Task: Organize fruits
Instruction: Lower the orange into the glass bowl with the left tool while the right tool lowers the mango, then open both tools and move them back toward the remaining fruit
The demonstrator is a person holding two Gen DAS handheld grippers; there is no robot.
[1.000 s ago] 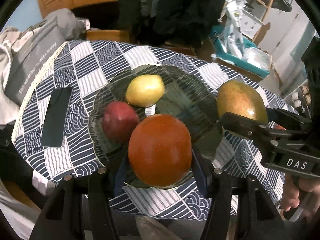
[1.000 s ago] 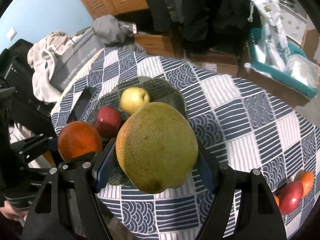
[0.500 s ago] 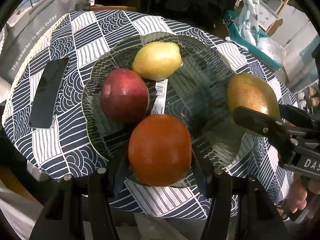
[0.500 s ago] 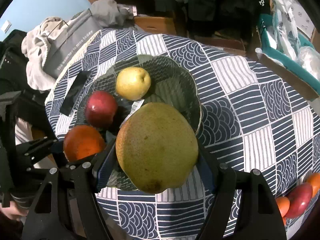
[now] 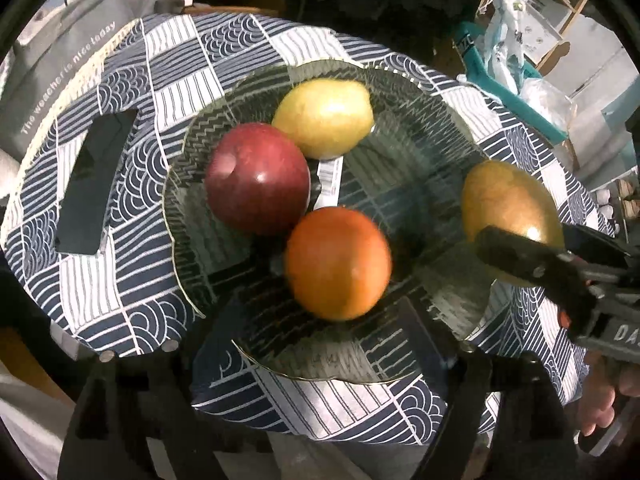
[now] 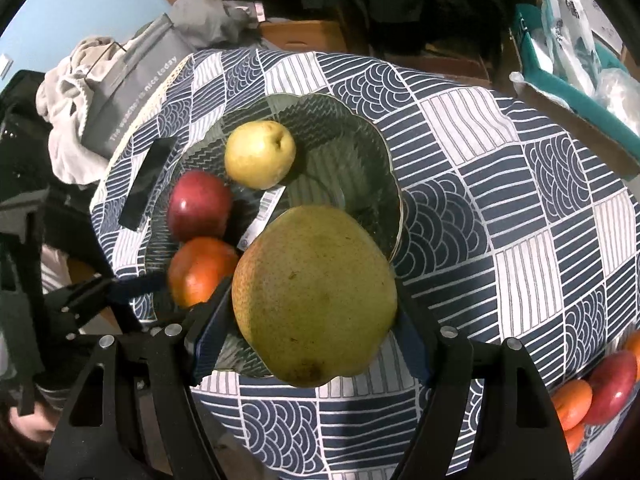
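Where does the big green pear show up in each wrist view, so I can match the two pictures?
Left wrist: green pear at right, above the plate's right edge, clamped in the right tool.
Right wrist: green pear centre foreground, between that tool's fingers.
Shared landmark: the red apple on the glass plate.

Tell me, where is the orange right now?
In the left wrist view the orange lies on the glass plate, just below and right of the red apple and touching it.
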